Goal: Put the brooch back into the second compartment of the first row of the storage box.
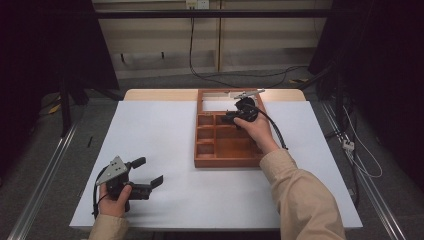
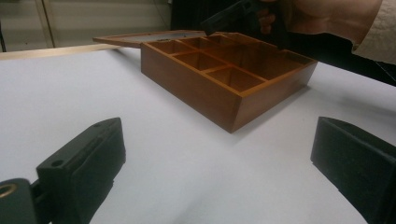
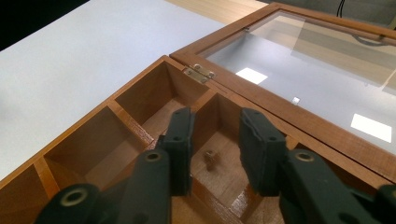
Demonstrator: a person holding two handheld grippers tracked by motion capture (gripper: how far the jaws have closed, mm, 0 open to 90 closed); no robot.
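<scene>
I see a wooden box (image 1: 227,161) sitting toward the far edge of the desk (image 1: 165,130), right of its middle, with its glass lid (image 3: 299,79) thrown back flat over the far edge, hinged on a small brass hinge (image 3: 199,73). The box is split into several compartments, and in the right gripper view one of those next to the hinge side holds a small brass-coloured bit (image 3: 210,158) on its floor; I cannot tell what it is. My right gripper (image 1: 231,118) hangs over the far compartments of the box, held in the right hand (image 1: 257,131) with the sleeve (image 1: 300,197) running back to the near edge and its cable (image 1: 274,127) looping past the box's right side. Its jaws are parted by a narrow gap and grasp nothing; in the right gripper view the small bit lies below and between them, apart from both. My left gripper (image 1: 150,172) sits low over the near left corner of the desk, held in the left hand (image 1: 114,200), well apart from the box. Its jaws are spread wide and released, with only bare white desk between them in the left gripper view, the box standing farther off beyond them.
</scene>
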